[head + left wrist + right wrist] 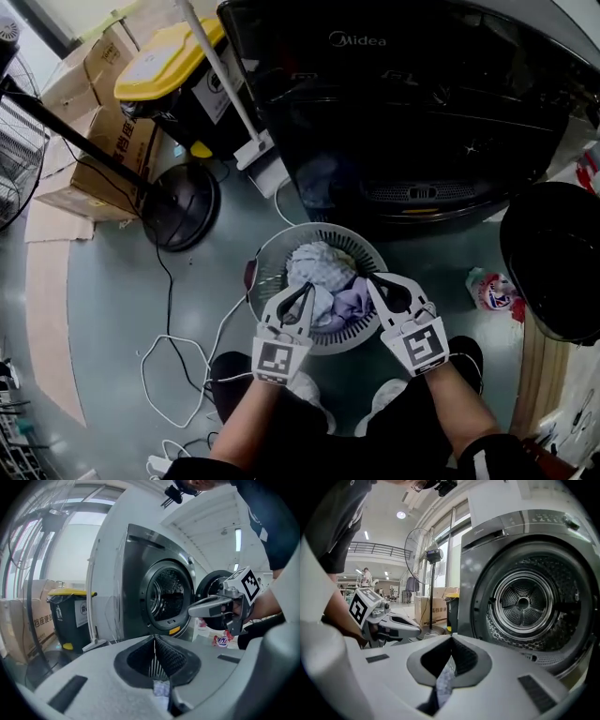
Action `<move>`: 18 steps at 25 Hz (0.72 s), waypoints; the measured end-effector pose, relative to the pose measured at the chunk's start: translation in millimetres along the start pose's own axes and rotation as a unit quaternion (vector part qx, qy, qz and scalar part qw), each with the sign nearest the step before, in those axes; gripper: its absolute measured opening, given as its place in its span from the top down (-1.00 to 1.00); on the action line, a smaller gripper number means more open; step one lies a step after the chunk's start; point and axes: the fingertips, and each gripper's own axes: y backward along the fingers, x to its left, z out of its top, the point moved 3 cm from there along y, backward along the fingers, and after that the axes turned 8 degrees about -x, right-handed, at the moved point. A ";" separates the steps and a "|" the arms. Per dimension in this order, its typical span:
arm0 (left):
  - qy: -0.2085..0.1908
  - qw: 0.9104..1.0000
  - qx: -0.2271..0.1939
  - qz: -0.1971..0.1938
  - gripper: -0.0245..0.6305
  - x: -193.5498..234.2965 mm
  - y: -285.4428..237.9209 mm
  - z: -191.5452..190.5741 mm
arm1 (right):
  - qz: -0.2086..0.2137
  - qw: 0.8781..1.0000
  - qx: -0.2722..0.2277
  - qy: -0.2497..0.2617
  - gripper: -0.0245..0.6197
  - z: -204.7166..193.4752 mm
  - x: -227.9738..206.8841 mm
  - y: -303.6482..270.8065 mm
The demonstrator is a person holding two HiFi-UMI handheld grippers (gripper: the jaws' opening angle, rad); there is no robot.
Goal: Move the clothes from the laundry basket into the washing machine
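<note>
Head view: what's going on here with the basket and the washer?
A person stands over a laundry basket of clothes on the floor in front of a washing machine whose door is open. Each hand holds a gripper. The left gripper and right gripper hover just above the pile, jaws together, gripping nothing. The drum looks empty, so nothing seems loaded yet.

Looks like a lab or test hall, not a home: washing machine [422, 103] on bare grey floor [103, 319], cardboard boxes [98, 150], loose cables [173, 361], pedestal fan [423, 550], yellow-lidded bin [173, 70].
</note>
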 end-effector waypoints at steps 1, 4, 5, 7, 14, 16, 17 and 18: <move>0.000 1.000 -0.001 0.000 0.91 -0.1 -0.2 -7.7 | 0.002 1.000 -0.002 0.001 0.90 -6.7 2.4 -2.3; -0.012 1.000 0.005 -0.003 0.91 2.1 -1.2 -26.0 | 0.009 1.000 -0.007 0.016 0.90 -20.4 4.2 -8.0; -0.013 1.000 0.009 -0.005 0.91 2.5 -2.3 -30.0 | 0.011 1.000 -0.006 0.019 0.90 -23.5 4.2 -9.3; -0.013 1.000 0.022 -0.013 0.91 1.3 -5.2 -36.8 | 0.012 1.000 -0.007 0.012 0.90 -26.8 5.6 -11.1; -0.038 0.979 0.164 -0.118 0.09 -11.2 -21.4 -90.1 | 0.029 0.999 -0.018 0.021 0.90 -26.8 6.9 -15.5; -0.064 0.965 0.210 -0.146 -0.07 -9.0 -27.2 -110.0 | 0.040 0.998 -0.017 0.038 0.90 -27.7 6.7 -16.5; -0.080 0.956 0.232 -0.160 -0.14 -7.3 -31.4 -119.4 | 0.046 0.998 -0.015 0.048 0.90 -28.1 6.0 -16.5; -0.098 0.946 0.253 -0.177 -0.20 -5.8 -35.9 -128.7 | 0.049 0.997 -0.016 0.054 0.90 -28.8 4.6 -16.2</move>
